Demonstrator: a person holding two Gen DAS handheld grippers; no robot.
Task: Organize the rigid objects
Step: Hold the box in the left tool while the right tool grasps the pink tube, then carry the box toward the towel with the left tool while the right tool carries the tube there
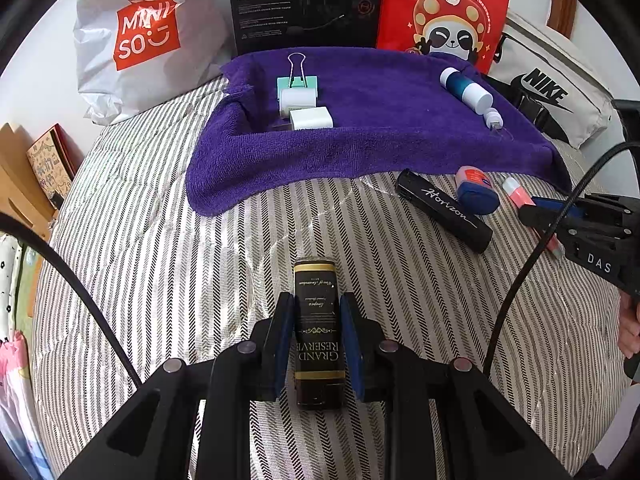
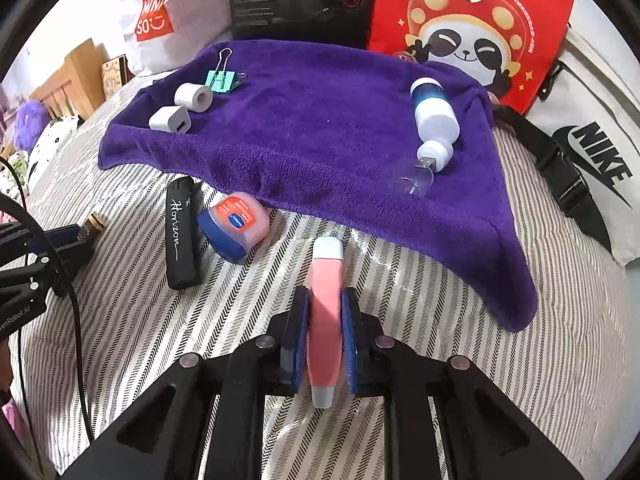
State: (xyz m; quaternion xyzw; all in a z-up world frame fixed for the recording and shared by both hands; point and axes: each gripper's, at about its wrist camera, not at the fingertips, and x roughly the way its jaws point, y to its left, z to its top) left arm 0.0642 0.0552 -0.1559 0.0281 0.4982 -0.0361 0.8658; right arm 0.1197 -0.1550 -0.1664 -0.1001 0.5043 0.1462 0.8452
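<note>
Left gripper (image 1: 318, 312) jaws clamped on black box (image 1: 318, 332) above striped bed (image 1: 160, 240). Right gripper (image 2: 325, 320) jaws shut on pink tube (image 2: 326, 320). Both likely bound for purple towel (image 2: 320, 140), where clip (image 2: 221, 80), chargers, bottle (image 2: 434, 108) already lie sorted.

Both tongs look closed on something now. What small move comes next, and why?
Probably lift the right tongs and carry the pink tube towards the purple towel. The pads already clamp the tube, which lies on the striped bedcover, and sorted items sit on the towel. The left tongs hold the black-and-gold box, which could follow.
</note>
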